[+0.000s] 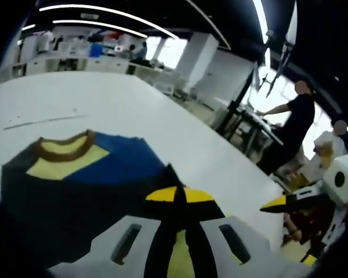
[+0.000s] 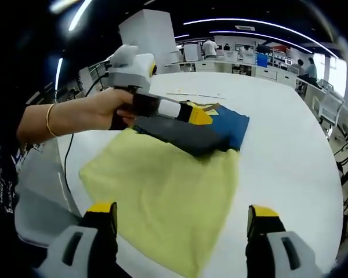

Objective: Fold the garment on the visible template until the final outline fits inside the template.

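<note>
On the white table (image 2: 290, 150), the left gripper (image 2: 200, 116) pinches the garment (image 2: 162, 191); the right gripper (image 2: 182, 223) gapes wide.

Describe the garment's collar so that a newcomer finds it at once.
On the white table lies a yellow and blue garment. In the left gripper view its far end carries the collar, a curved brown band over a yellow patch, unlike the plain blue around it.
</note>
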Demonstrator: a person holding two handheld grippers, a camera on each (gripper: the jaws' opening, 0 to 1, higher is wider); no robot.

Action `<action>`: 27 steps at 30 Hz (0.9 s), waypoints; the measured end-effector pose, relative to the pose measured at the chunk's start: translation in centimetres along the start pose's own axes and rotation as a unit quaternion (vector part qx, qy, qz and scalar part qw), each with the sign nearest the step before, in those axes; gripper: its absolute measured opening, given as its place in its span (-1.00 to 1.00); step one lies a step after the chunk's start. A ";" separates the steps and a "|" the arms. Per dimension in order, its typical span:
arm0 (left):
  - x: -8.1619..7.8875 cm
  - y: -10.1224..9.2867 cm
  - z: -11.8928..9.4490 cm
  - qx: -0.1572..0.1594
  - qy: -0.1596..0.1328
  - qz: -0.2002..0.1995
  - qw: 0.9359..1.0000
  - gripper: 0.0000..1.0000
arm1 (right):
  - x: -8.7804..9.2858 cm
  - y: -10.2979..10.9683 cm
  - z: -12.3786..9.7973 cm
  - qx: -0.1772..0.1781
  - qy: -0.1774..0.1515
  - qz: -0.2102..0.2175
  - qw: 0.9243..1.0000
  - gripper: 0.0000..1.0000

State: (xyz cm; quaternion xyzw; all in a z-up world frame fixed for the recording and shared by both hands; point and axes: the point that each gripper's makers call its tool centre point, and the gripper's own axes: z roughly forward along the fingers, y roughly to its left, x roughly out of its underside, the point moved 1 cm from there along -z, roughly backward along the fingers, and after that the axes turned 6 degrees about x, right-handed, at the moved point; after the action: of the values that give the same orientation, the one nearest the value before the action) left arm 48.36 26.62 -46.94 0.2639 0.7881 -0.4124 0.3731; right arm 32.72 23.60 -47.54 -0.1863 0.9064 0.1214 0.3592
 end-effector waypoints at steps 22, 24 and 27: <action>-2.4 3.8 -6.8 -0.060 -0.008 0.101 0.993 0.53 | -1.5 -0.3 0.4 -0.006 -0.011 -0.004 1.000 0.87; -2.7 4.3 -8.0 -0.067 -0.008 0.106 0.992 0.60 | -1.7 -0.7 0.2 -0.001 -0.009 -0.011 1.000 0.88; -2.9 4.8 -9.7 -0.074 -0.011 0.107 0.991 0.71 | -1.9 -1.0 -0.1 0.005 -0.010 -0.015 1.000 0.90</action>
State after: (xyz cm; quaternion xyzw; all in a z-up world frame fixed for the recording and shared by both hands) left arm 49.90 37.02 -43.07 0.3138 0.7793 -0.3135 0.4426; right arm 34.34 23.13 -46.24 -0.1971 0.9002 0.1132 0.3714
